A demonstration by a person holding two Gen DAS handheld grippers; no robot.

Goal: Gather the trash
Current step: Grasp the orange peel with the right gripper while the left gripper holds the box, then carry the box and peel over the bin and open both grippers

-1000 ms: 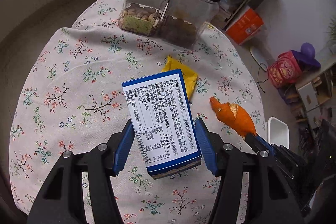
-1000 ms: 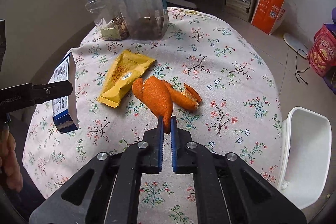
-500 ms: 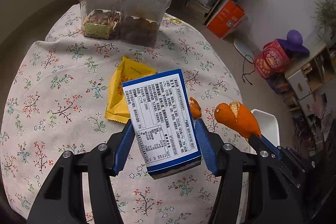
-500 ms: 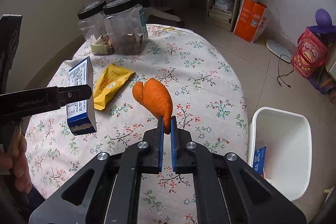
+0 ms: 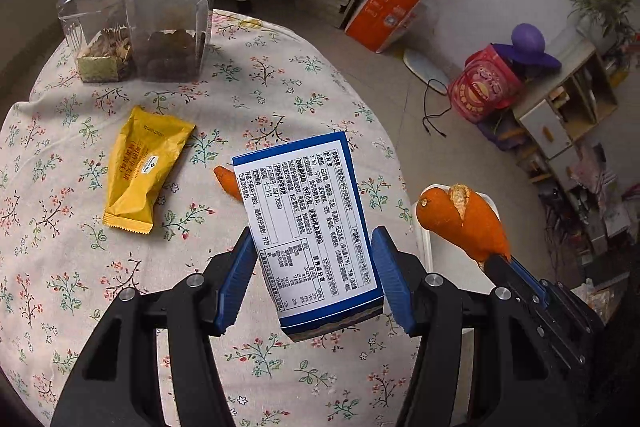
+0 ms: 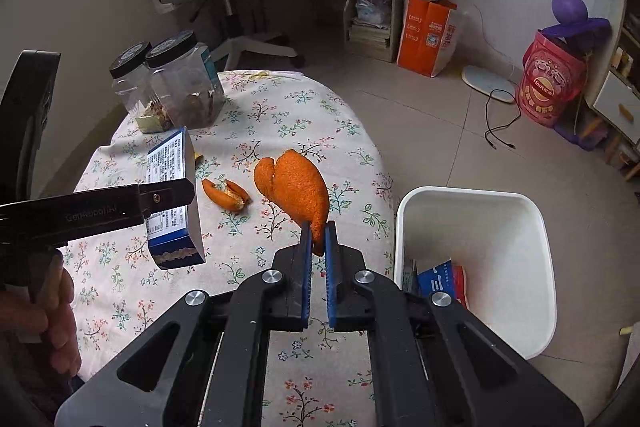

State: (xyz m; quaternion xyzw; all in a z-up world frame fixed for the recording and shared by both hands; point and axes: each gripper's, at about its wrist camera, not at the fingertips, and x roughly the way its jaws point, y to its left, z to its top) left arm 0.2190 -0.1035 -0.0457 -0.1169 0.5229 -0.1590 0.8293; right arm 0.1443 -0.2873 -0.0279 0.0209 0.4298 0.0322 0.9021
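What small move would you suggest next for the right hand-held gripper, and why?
Probably carry it a little further right, over the white bin, then open. The right hand-held gripper pinches the orange peel above the table edge, short of the bin's rim, so releasing now would likely miss.

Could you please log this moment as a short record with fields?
left tongs: shut on blue box, held above the table
right tongs: shut on large orange peel, lifted
bin: white, on the floor beside the table, some trash inside
left on table: yellow wrapper, small orange peel
also on table: two jars
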